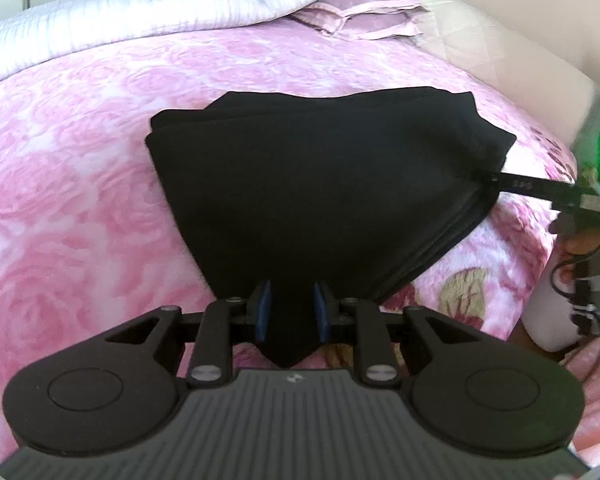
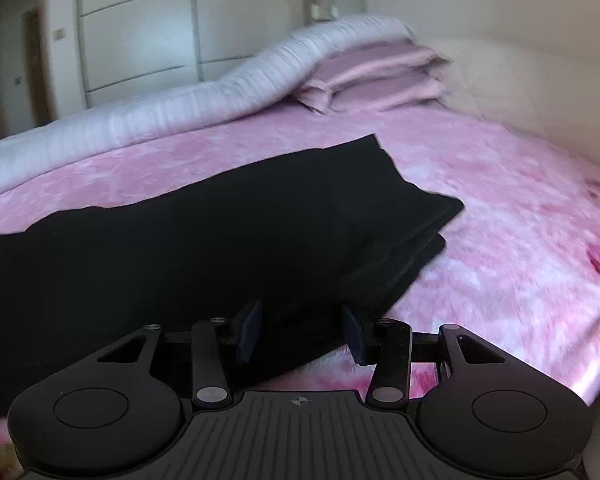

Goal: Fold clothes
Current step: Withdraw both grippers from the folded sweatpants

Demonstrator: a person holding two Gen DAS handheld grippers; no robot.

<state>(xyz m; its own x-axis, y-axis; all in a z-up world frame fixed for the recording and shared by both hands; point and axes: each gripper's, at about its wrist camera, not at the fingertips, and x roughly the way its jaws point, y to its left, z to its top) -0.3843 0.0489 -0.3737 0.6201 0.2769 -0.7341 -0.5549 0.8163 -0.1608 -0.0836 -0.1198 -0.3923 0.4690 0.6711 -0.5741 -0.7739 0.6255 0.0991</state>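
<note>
Lying folded in several layers on a pink flowered blanket (image 1: 80, 168), a black garment (image 1: 312, 184) is seen at the middle of the left wrist view, with its near corner drawn to a point toward 6 o'clock. That corner is pinched between the blue pads (image 1: 264, 312) of the left gripper (image 1: 291, 314), whose jaws are clenched on the cloth. At 3 o'clock in the same view, the right gripper (image 1: 496, 178) is seen with one thin black finger touching the garment's right corner, and part of a hand (image 1: 580, 244) is glimpsed behind it. In the right wrist view, the right gripper (image 2: 302, 330) is shown with its jaws standing apart, released; the edge of the black garment (image 2: 220, 240) lies between the pads (image 2: 356, 334), but it is not pressed by them. The garment is spread from 9 o'clock toward the centre there, its stacked edges showing at 3 o'clock. A pale quilt (image 2: 180, 108) is bunched along the far side of the bed at 11 o'clock, and pink pillows (image 2: 376, 76) are stacked at 1 o'clock. White wardrobe doors (image 2: 140, 32) are seen beyond, somewhat blurred.
</note>
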